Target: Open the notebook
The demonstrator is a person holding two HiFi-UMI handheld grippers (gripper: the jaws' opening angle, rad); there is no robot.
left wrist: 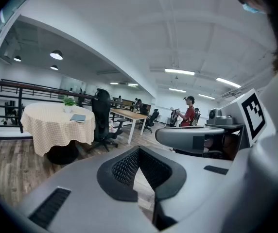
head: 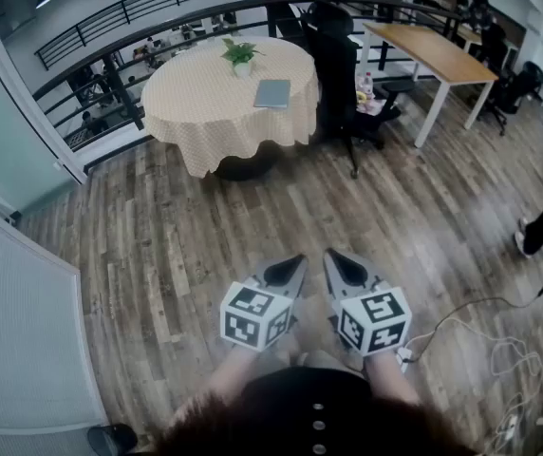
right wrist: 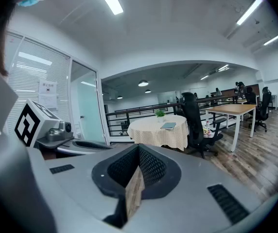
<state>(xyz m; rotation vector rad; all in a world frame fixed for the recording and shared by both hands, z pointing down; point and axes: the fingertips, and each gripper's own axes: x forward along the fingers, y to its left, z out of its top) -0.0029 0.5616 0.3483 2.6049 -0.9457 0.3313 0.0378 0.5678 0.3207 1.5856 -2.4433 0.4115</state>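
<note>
**Both grippers shut and empty, notebook far off on the round table**

You held the left gripper (head: 298,260) and the right gripper (head: 330,255) side by side close to your body, above the wooden floor (head: 205,245) — each with its jaws drawn together to a thin slit, nothing in either. Well ahead stood the round table (head: 196,112) under a pale checked cloth. The notebook (head: 272,93) lay closed and flat on it, toward the side where the black office chair (head: 338,74) stood, with a small potted plant (head: 240,55) just beyond. A wooden desk (head: 433,50) stood farther right.
</note>
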